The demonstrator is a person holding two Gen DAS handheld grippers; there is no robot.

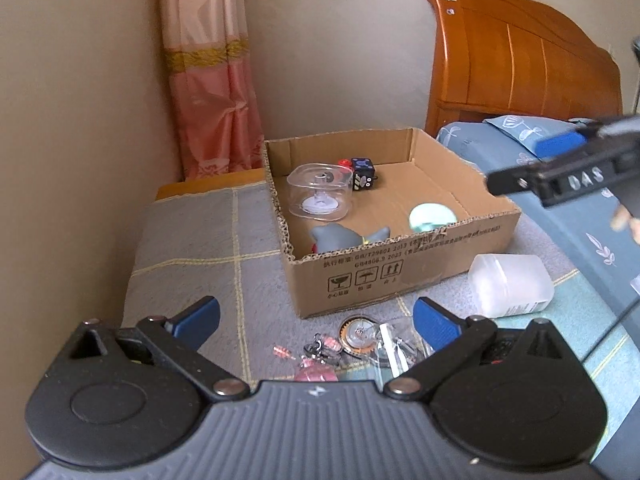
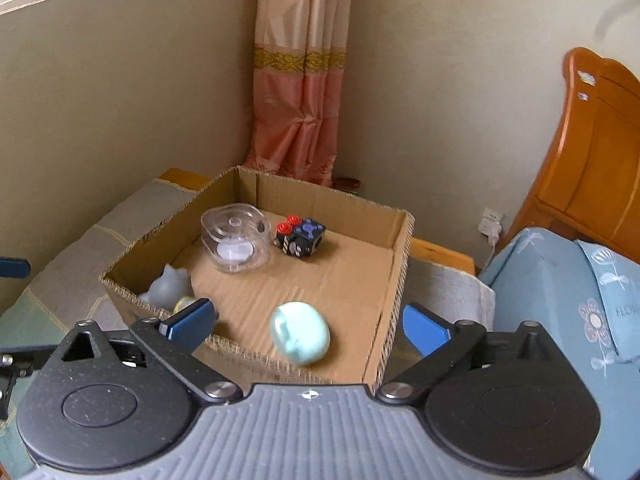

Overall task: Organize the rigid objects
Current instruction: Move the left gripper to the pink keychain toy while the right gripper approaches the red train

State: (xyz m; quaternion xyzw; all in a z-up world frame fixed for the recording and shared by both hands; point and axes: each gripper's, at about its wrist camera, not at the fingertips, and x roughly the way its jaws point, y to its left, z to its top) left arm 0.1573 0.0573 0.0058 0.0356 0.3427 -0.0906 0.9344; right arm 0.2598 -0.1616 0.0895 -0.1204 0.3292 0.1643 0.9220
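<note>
An open cardboard box (image 1: 400,268) (image 2: 394,280) sits on a grey checked blanket. In it lie a clear plastic case (image 1: 319,196) (image 2: 236,238), a black fidget cube (image 1: 363,174) (image 2: 301,237), a grey toy (image 1: 340,236) (image 2: 170,286) and a pale green egg-shaped object (image 1: 432,216) (image 2: 300,334), which looks blurred. My left gripper (image 1: 316,322) is open above small trinkets (image 1: 360,338) in front of the box. My right gripper (image 2: 308,326) is open and empty above the box's near corner. It also shows in the left wrist view (image 1: 560,176).
A frosted white plastic bottle (image 1: 510,290) lies on its side right of the box. A wooden headboard (image 1: 520,64) and blue bedding (image 2: 560,300) are on the right. A wall and pink curtain (image 2: 304,92) stand behind the box.
</note>
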